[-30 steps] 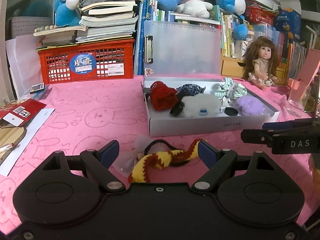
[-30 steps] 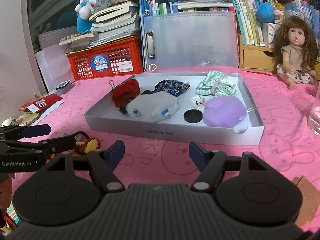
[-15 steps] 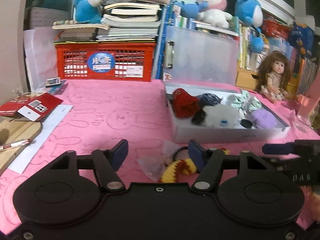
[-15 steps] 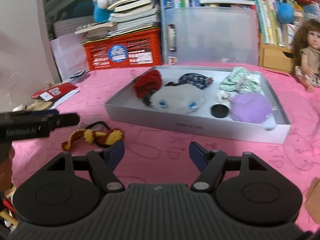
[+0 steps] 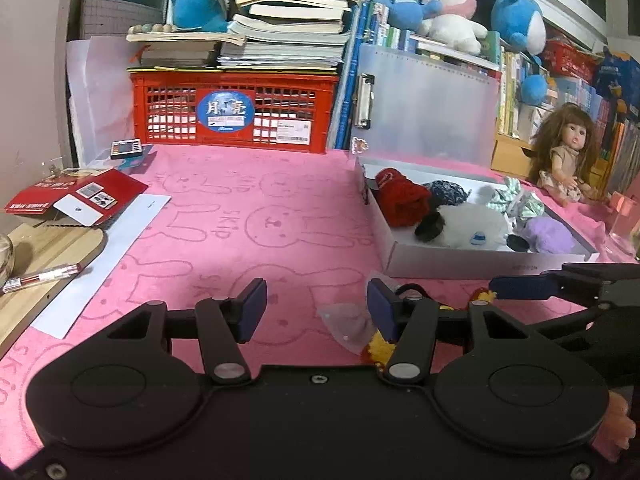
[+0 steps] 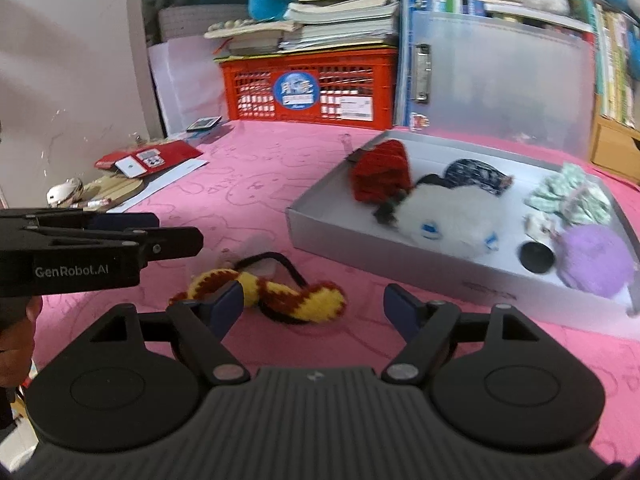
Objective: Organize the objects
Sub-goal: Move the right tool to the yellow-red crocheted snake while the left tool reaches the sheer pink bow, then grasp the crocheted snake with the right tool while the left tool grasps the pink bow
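A yellow-and-maroon knitted hair band (image 6: 280, 294) with a black elastic loop lies on the pink cloth in front of the white box (image 6: 400, 258). My right gripper (image 6: 314, 306) hangs just over it, jaws opening, the band in the gap but untouched. My left gripper (image 5: 316, 308) is left of the band (image 5: 376, 350), which peeks out behind its right finger. Its jaws are closing with only cloth and a scrap of clear plastic (image 5: 346, 322) between them. The box (image 5: 460, 268) holds red, navy, white, green-striped and purple soft pieces. Each gripper shows in the other's view: right gripper (image 5: 528, 278), left gripper (image 6: 176, 230).
A red crate (image 5: 240, 112) under stacked books and a translucent clip folder (image 5: 428, 104) stand at the back. A doll (image 5: 568, 152) sits at back right. Red cards (image 5: 80, 196), white paper and a wooden board with a pen (image 5: 44, 276) lie at the left.
The left gripper's jaws have narrowed and it has slid left, off the knitted band. The right gripper has swung left, so the band now lies between its fingers.
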Tool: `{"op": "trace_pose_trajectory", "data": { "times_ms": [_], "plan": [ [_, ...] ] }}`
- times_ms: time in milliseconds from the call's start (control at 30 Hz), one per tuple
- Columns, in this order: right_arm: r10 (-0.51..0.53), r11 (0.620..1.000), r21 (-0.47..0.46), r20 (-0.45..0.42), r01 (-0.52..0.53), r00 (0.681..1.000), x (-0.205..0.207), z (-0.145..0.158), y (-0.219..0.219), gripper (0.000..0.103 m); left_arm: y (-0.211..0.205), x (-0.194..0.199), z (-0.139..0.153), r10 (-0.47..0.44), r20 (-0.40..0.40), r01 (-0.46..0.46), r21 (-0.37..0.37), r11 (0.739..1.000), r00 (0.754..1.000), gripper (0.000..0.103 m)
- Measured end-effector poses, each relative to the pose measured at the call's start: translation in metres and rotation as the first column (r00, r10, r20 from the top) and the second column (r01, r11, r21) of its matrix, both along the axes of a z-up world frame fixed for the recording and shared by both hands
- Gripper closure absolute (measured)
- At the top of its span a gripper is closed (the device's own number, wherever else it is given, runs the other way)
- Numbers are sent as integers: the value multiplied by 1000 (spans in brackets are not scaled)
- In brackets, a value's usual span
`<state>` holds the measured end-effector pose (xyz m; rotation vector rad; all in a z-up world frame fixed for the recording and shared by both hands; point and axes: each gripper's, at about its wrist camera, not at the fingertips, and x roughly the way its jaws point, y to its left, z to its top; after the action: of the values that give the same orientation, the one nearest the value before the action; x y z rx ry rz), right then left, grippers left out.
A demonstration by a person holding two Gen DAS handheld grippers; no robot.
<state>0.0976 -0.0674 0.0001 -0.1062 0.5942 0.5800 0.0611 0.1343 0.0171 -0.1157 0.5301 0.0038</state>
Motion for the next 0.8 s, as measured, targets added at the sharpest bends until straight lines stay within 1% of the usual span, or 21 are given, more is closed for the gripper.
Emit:
{"op": "trace_pose_trajectory", "data": {
  "times_ms": [167,200,267,300,333,467,533,567,633,700,800],
  "plan": [
    [55,998,-38,16,-54,998,-1,-1,19,18,11,1,-1,20,-2,-20,-16,1000,1000,50],
    [65,997,-43,23,-64,998,-2,-2,22,22,12,1,-1,20,-2,-20,-16,1000,1000,50],
    [85,994,-66,37,-83,996,-5,-2,29,33,13,1,-3,19,-5,-19,-15,1000,1000,49],
    [88,993,-79,44,-85,995,-6,-3,32,44,13,1,-3,18,-6,-18,-16,1000,1000,49],
    [91,992,-91,48,-87,995,-6,-4,35,48,13,1,-4,15,-7,-15,-17,1000,1000,49],
    [122,987,-110,40,-117,992,-6,-7,42,55,11,2,-6,6,-13,-6,-16,1000,1000,49],
    [132,986,-107,34,-127,991,-7,-8,43,68,9,2,-7,3,-15,-3,-17,1000,1000,49],
    [135,987,-97,30,-131,990,-8,-7,42,70,9,2,-8,1,-16,-1,-18,1000,1000,49],
    [132,988,-90,37,-128,991,-11,-5,38,73,7,3,-8,-3,-15,3,-18,1000,1000,49],
    [107,991,-90,57,-102,993,-13,-2,33,73,5,3,-8,-17,-11,17,-17,1000,1000,49],
    [54,996,-79,56,-50,997,-12,2,20,73,0,3,-7,-41,-5,41,-11,999,999,49]
  ]
}}
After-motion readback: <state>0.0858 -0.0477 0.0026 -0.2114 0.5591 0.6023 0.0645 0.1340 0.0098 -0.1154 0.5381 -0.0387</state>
